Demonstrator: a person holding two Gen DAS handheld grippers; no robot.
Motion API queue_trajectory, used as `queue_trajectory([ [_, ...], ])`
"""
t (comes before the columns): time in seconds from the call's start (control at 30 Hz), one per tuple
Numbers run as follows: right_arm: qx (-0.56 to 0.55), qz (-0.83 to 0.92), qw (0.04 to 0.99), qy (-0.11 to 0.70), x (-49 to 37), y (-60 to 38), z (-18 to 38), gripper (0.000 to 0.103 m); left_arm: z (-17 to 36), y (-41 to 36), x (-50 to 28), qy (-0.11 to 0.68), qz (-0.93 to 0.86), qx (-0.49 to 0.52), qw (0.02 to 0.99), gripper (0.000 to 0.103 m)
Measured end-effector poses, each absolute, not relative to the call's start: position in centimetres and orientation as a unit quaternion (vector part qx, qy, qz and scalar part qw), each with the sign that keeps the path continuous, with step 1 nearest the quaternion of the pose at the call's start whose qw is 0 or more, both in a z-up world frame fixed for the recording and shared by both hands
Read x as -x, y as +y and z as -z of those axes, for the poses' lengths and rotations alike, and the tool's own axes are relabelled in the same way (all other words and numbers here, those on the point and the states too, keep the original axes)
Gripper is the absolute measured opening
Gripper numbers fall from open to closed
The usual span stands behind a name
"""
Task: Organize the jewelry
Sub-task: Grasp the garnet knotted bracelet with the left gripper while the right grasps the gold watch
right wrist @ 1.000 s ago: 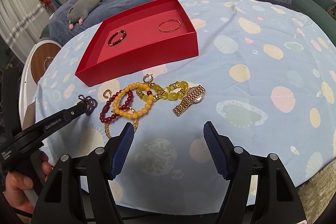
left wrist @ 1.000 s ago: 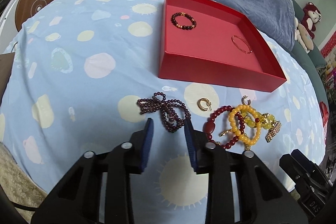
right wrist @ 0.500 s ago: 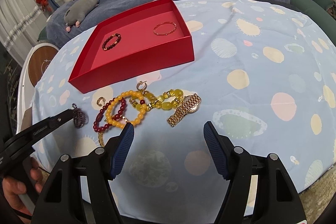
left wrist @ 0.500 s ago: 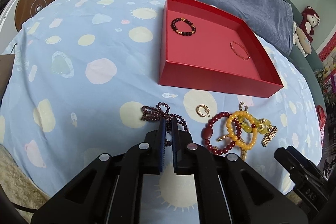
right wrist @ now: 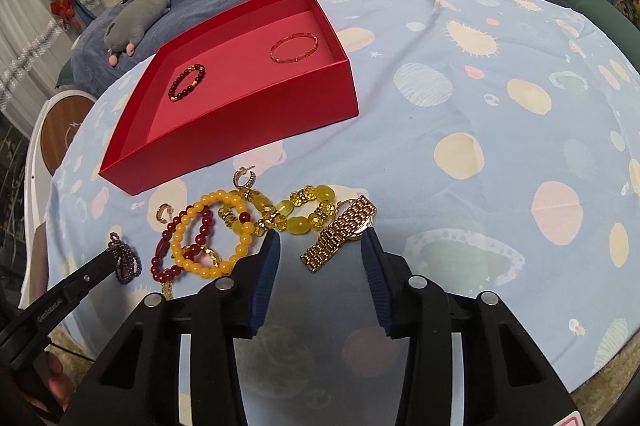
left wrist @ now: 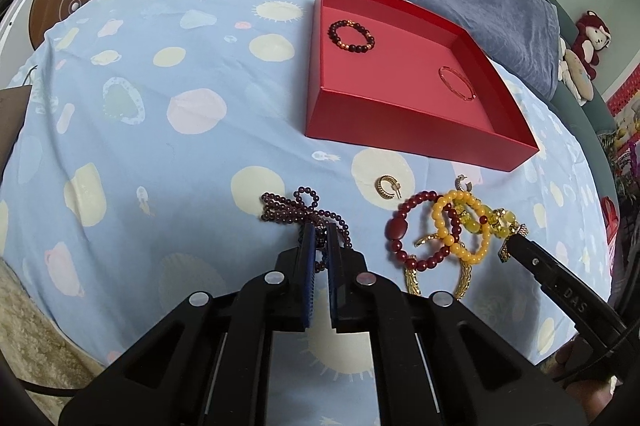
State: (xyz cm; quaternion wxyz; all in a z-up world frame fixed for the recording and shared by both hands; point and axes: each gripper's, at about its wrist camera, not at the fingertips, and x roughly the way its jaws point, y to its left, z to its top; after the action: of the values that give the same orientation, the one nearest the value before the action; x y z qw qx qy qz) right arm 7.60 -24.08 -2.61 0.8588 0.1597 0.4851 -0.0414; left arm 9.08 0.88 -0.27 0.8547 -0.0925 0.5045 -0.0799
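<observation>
- My left gripper [left wrist: 320, 234]: jaws pressed together on the purple bead strand [left wrist: 304, 210], pinching it at its near loops; the rest of the strand lies on the cloth [left wrist: 160, 146] just ahead of the tips.
- My right gripper [right wrist: 320, 246]: jaws closing, not yet touching; the gold watch [right wrist: 344, 230] lies between the pads, its dial near the right pad, its band running toward the left one.
- Red box [right wrist: 256, 114]: beyond both grippers, well apart from the tips, open top.
- In the box: a dark bead bracelet [right wrist: 187, 81] toward its left, a thin gold bangle [right wrist: 295, 47] toward its right.
- Yellow bead bracelet [right wrist: 212, 234]: just left of my right gripper's left pad, overlapping a red bead bracelet [right wrist: 168, 250].
- Yellow crystal bracelet [right wrist: 296, 212]: just ahead of my right tips, touching the watch's far end.
- Two gold hoop earrings: one [right wrist: 245, 176] ahead of the crystal bracelet, near the box wall; one [right wrist: 163, 213] left of the red bracelet.
- From my left gripper, the bracelet heap sits to the right, the near earring [left wrist: 387, 184] ahead-right.
</observation>
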Motion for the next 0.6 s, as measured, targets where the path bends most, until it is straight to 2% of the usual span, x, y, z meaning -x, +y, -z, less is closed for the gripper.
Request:
queue_trajectory([
  [0.3, -0.155, 0.061, 0.858, 0.486, -7.81, -24.14, 3.32, 0.026, 0.42, 0.53, -9.28, 0.505, 0.084, 0.094, 0.854, 0.005],
  [0.4, -0.156, 0.061, 0.858, 0.486, -7.81, -24.34, 3.34, 0.015, 0.47, 0.48, -9.28, 0.506, 0.084, 0.095, 0.853, 0.005],
  [0.6, -0.164, 0.061, 0.861, 0.478, -7.12, -24.9, 2.83, 0.012, 0.41, 0.48, -9.07, 0.506, 0.084, 0.096, 0.853, 0.005],
])
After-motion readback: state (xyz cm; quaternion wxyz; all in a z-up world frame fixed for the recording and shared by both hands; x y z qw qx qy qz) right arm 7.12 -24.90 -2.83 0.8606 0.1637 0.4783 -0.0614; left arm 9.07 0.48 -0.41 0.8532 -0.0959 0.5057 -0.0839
